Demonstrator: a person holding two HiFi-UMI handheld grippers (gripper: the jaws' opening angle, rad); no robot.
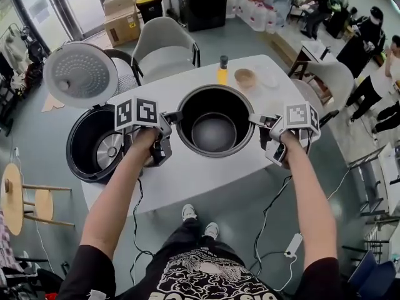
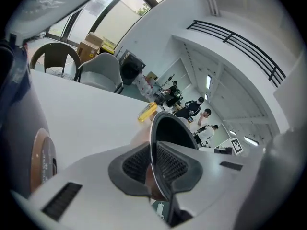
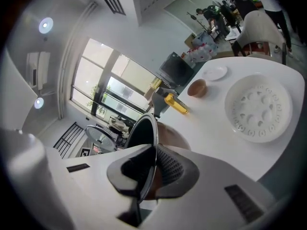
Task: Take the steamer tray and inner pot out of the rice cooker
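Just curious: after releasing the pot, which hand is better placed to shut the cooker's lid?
Probably left: left gripper holds the inner pot beside the open rice cooker; right gripper sits opposite.

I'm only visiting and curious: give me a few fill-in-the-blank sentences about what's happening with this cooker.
1. The left gripper and right gripper each have jaws shut on the rim of the ___.
2. The lid of the cooker stands ___.
3. The steamer tray lies on the ___.
4. The bottle beside the bowl is ___.
Missing words: pot; open; table; yellow.
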